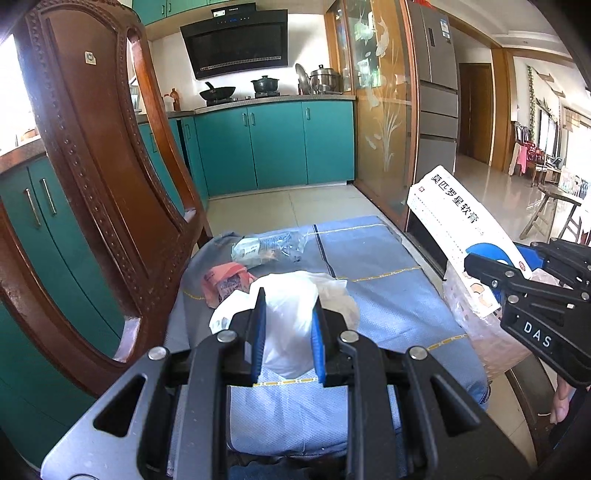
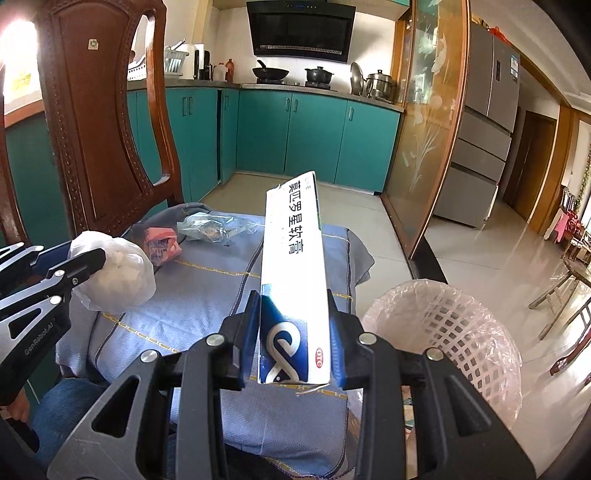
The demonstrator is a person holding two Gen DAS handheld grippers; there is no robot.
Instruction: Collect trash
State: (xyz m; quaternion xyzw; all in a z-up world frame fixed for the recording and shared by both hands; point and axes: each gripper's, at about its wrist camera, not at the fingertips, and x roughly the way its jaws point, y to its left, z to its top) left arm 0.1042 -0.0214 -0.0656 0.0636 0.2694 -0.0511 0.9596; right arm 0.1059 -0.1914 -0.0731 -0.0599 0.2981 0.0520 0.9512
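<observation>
Our left claw (image 1: 288, 339) grips a white plastic bag (image 1: 291, 317); our right claw (image 2: 293, 339) clamps the ointment box (image 2: 293, 273) beside the lined bin (image 2: 443, 325)

A carved wooden chair (image 2: 99, 122) stands at the left, its seat under a blue cloth (image 2: 207, 295). Behind it run teal cabinets (image 2: 295, 136) — a wok (image 2: 269, 72) and pots (image 2: 380, 86) on the counter, a black range hood (image 2: 301, 31) above. A grey fridge (image 2: 484, 125) stands at the right.
</observation>
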